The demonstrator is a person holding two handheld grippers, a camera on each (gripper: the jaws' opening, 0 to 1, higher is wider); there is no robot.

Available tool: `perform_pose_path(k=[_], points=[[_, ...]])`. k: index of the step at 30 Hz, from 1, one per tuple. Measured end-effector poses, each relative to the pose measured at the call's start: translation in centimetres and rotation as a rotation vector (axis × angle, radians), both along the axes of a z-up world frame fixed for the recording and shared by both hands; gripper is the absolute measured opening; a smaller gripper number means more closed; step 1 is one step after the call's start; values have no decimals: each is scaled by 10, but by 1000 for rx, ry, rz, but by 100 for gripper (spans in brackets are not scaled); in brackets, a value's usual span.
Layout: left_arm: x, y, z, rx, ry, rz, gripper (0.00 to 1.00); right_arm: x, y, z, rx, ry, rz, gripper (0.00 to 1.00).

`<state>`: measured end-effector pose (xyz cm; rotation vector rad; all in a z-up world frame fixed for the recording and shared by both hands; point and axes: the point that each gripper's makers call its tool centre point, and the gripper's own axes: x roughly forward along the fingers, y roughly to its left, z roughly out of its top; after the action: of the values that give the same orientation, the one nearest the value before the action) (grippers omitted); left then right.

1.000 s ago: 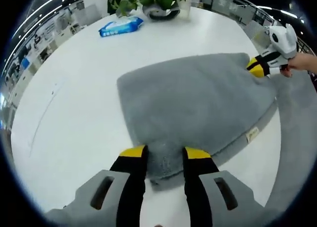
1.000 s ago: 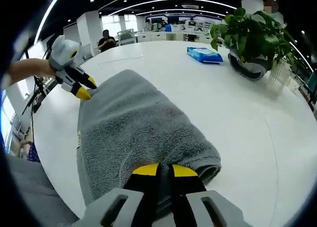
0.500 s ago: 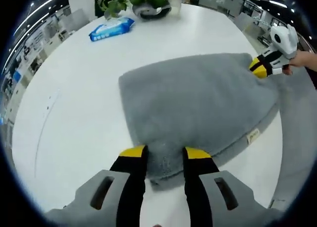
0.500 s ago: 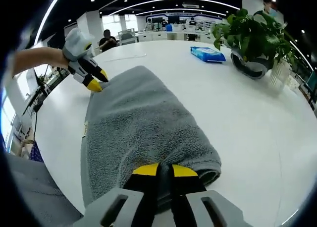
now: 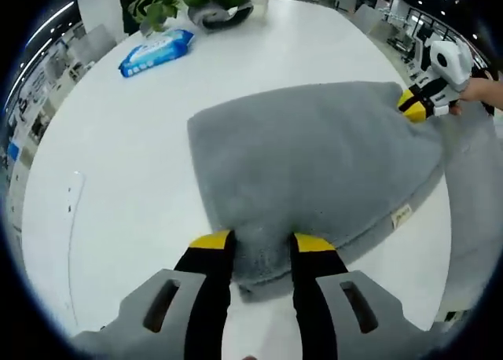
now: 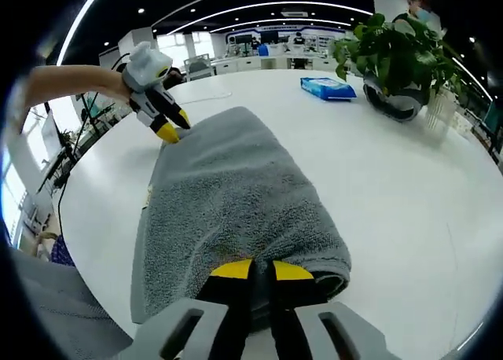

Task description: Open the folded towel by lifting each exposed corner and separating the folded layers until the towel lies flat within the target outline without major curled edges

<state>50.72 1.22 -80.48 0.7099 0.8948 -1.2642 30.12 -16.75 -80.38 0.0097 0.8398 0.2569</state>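
A grey towel (image 5: 314, 163), folded in layers, lies on a round white table (image 5: 118, 179). In the left gripper view my left gripper (image 5: 262, 242) has its jaws closed on the near towel corner, thick pile bunched between the yellow tips. At the far right corner my right gripper (image 5: 409, 107) pinches the towel, held by a hand. In the right gripper view my right gripper (image 6: 262, 270) has its jaws nearly together on the rolled near edge of the towel (image 6: 228, 195). My left gripper (image 6: 169, 130) sits at the far left corner.
A potted plant (image 6: 393, 53) and a blue wipes pack (image 6: 328, 87) stand at the table's far side, seen also as plant (image 5: 212, 2) and pack (image 5: 153, 52). A small label (image 5: 401, 214) pokes from the towel's lower layer. An office lies beyond.
In the right gripper view the left gripper and its towel corner have come closer and further right. Both grips have stayed on the towel; both cameras have shifted a little.
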Motion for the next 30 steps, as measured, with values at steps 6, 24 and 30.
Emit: perform_pose_path(k=[6,24,30], points=[[-1,-6,4,-16,2,-30,29,-1,4,0,1,-2,16,4],[14,-19,6,-52,23,-122,28,-6,20,0,6,-9,57,4],[19,-20,6,-54,23,-135,28,-10,27,0,31,-2,65,4]])
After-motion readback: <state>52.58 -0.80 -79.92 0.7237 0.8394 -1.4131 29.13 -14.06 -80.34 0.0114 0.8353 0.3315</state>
